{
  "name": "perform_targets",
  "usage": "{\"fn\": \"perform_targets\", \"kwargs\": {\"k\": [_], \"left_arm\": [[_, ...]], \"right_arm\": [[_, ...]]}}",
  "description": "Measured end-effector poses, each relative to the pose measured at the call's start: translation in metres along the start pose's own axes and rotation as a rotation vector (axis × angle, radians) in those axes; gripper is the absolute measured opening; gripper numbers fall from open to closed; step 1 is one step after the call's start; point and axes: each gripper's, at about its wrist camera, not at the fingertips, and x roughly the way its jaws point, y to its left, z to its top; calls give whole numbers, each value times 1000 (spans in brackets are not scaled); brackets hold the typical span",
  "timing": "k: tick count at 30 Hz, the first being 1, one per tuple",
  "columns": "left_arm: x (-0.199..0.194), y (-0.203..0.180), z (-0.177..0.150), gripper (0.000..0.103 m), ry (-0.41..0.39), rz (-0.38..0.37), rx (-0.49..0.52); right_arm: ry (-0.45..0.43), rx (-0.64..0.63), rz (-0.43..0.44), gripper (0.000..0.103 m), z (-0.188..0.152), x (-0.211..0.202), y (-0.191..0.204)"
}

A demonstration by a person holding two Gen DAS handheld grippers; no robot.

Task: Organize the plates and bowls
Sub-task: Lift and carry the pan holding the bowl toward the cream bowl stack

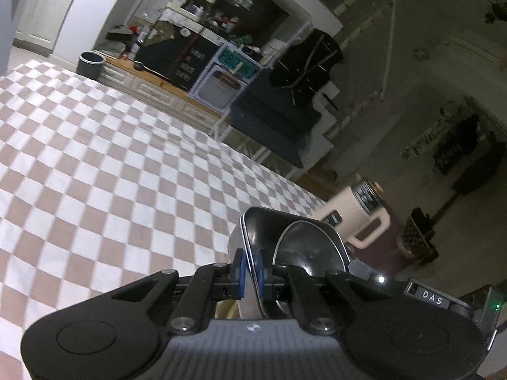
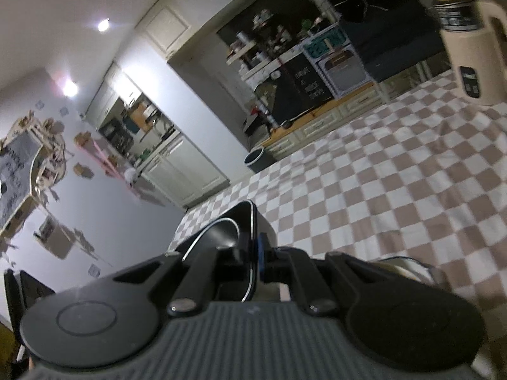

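A dark rounded-square bowl [image 1: 263,231] hangs tilted over the checkered tablecloth [image 1: 126,158], with a smaller round dark bowl [image 1: 304,247] nested inside it. My left gripper [image 1: 251,270] is shut on the square bowl's left rim, its blue pads [image 1: 240,269] pinching the thin edge. In the right wrist view the same square bowl [image 2: 250,218] and inner bowl [image 2: 218,231] show edge-on. My right gripper [image 2: 255,253] is shut on the opposite rim. Part of that right gripper's body, labelled DAS [image 1: 432,299], shows in the left wrist view.
A cream jug with a handle [image 1: 355,221] [image 2: 472,53] stands near the table's far corner. A pale rim of another dish [image 2: 408,264] peeks out beside my right gripper. Past the table edge are a grey bin [image 1: 90,63], low cabinets and cluttered shelves.
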Motion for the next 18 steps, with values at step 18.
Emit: {"fn": "perform_targets", "kwargs": {"k": [18], "left_arm": [[59,-32,-36,8,200,75,114]], "right_arm": [[32,53,-149,8,-12,-18,-33]]}}
